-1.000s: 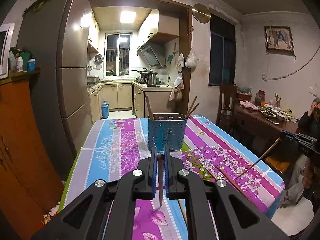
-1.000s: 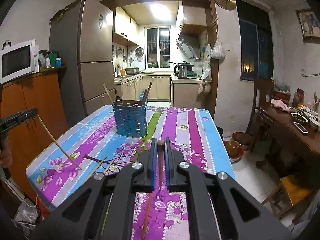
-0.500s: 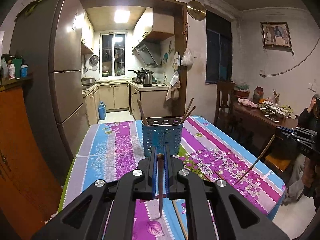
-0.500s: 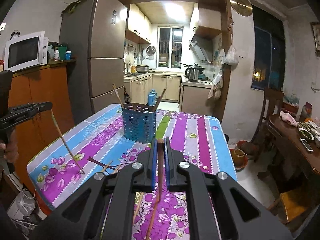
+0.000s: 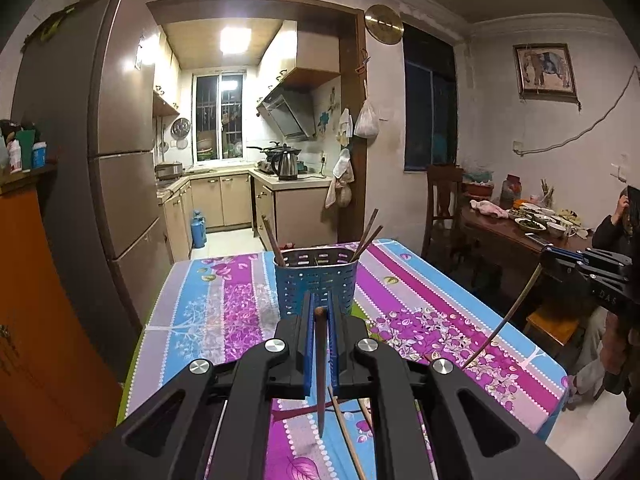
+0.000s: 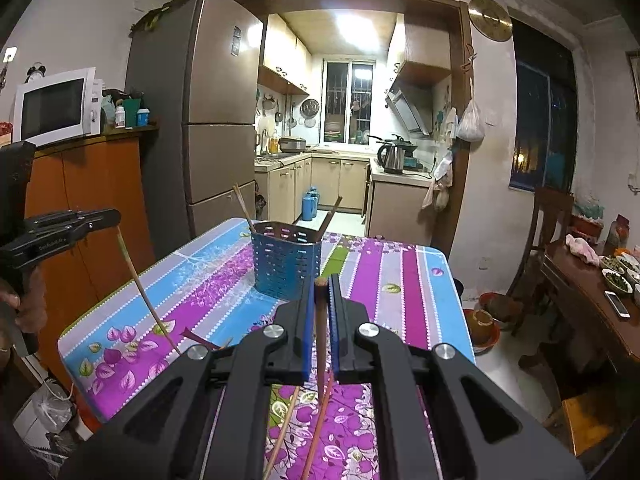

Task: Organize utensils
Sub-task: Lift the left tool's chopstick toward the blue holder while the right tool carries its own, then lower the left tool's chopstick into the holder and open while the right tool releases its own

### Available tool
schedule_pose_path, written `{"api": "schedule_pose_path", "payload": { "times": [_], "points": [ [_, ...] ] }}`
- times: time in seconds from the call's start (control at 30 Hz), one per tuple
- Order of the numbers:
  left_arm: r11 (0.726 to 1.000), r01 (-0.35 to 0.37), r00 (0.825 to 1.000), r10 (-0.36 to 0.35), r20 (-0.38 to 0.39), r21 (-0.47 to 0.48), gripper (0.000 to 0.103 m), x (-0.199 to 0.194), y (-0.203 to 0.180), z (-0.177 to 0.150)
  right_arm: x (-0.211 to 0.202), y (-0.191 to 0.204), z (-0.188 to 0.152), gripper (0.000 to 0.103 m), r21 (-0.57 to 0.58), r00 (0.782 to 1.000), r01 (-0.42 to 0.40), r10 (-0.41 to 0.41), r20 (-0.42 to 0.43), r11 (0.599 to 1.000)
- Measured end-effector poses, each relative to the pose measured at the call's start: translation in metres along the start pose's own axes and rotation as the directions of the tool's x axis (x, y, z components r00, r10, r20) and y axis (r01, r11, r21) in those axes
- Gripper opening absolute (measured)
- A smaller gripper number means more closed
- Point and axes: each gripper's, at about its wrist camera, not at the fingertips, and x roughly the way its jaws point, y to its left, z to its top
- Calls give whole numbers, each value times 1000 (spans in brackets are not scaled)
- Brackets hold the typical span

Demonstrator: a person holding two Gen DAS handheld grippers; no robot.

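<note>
A blue perforated utensil holder point(image 5: 315, 280) stands on the floral tablecloth point(image 5: 208, 312), with three chopsticks leaning in it; it also shows in the right wrist view point(image 6: 286, 264). My left gripper point(image 5: 319, 312) is shut on a dark chopstick point(image 5: 320, 368) that hangs down, held above the table just short of the holder. My right gripper point(image 6: 320, 284) is shut on a brown chopstick point(image 6: 321, 344), also hanging down. Each gripper shows in the other's view, with its chopstick point(image 5: 504, 324) point(image 6: 140, 280). Loose chopsticks point(image 6: 316, 424) lie on the cloth below.
A fridge point(image 6: 200, 120) and an orange cabinet point(image 6: 92, 208) with a microwave point(image 6: 52, 106) stand left of the table. A dining table with dishes point(image 5: 520, 228), chairs and a seated person point(image 5: 616, 232) are on the right. The kitchen lies behind.
Both grippers have risen and tilted up with their chopsticks; the holder sits lower and a little farther in both views. The grips have not changed.
</note>
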Motion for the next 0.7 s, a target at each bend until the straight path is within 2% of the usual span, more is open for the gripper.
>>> {"api": "schedule_pose_path", "payload": {
  "times": [0.33, 0.53, 0.7],
  "points": [
    [999, 28, 999, -29, 15, 31, 8, 17, -17, 27, 3, 15, 34, 5, 20, 998, -43, 42, 41, 999],
    [998, 30, 998, -34, 59, 58, 8, 33, -28, 58, 14, 21, 62, 5, 40, 996, -64, 61, 65, 997],
    [997, 15, 994, -23, 110, 73, 8, 56, -30, 100, 36, 22, 98, 5, 56, 991, -55, 48, 129, 997]
  ]
}}
